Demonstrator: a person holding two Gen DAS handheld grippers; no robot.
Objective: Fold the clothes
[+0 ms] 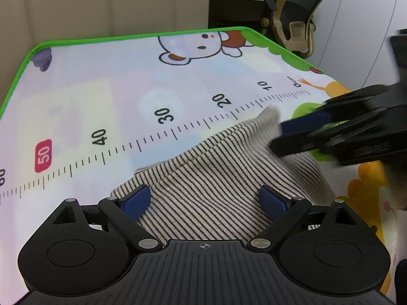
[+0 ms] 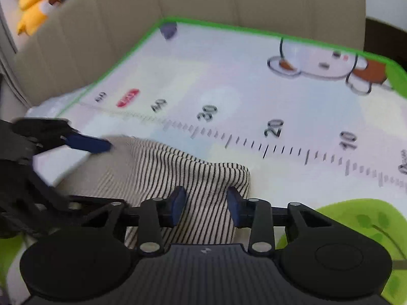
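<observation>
A beige garment with thin black stripes (image 1: 213, 178) lies bunched on the play mat (image 1: 101, 89). My left gripper (image 1: 203, 200) is open, its blue pads (image 1: 136, 200) astride the near part of the cloth. My right gripper (image 2: 206, 204) is open, its jaws half apart with a fold of the striped garment (image 2: 162, 167) between the pads; I cannot tell if they press it. In the left wrist view the right gripper (image 1: 285, 137) reaches in from the right over the cloth's far corner. In the right wrist view the left gripper's fingers (image 2: 89, 143) show at the left.
The mat has a green border (image 1: 127, 36), a printed ruler (image 1: 178, 132) and a cartoon bear (image 1: 198, 45). A beige sofa back (image 2: 178, 5) stands behind it. An office chair (image 1: 297, 7) stands at the back right. A yellow plush toy (image 2: 31, 6) sits on the sofa's left.
</observation>
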